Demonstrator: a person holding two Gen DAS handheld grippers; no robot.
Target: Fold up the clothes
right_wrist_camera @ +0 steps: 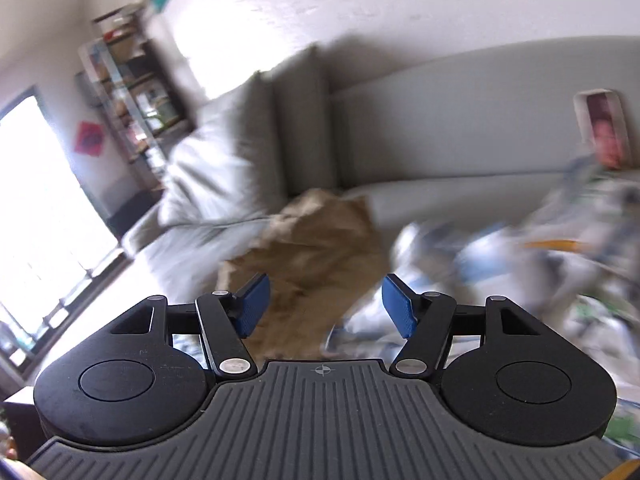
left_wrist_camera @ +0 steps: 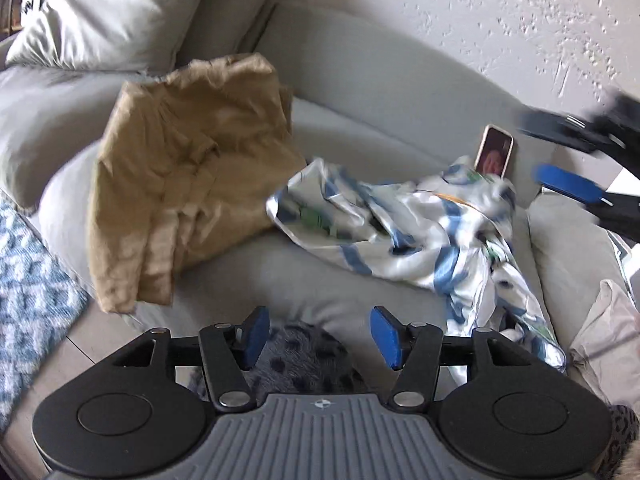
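Note:
A tan garment (left_wrist_camera: pixel 188 176) lies folded on the grey sofa seat (left_wrist_camera: pixel 360 100), left of centre. Right of it sprawls a crumpled white satin garment with blue and green print (left_wrist_camera: pixel 400 224). My left gripper (left_wrist_camera: pixel 320 338) hovers open in front of the seat, nothing between its blue pads. My right gripper (left_wrist_camera: pixel 560 152) shows blurred at the right edge of the left wrist view, above the printed garment. In the right wrist view my right gripper (right_wrist_camera: pixel 324 312) is open and empty, with the tan garment (right_wrist_camera: pixel 316 264) ahead and the printed garment (right_wrist_camera: pixel 500 264) blurred to the right.
A phone (left_wrist_camera: pixel 494 154) leans against the sofa back behind the printed garment. A grey pillow (left_wrist_camera: pixel 112 16) rests at the sofa's left end. A blue patterned rug (left_wrist_camera: pixel 28 280) covers the floor at left. A dark spotted fabric (left_wrist_camera: pixel 304 360) lies under my left gripper. Shelves (right_wrist_camera: pixel 128 92) stand by a bright window.

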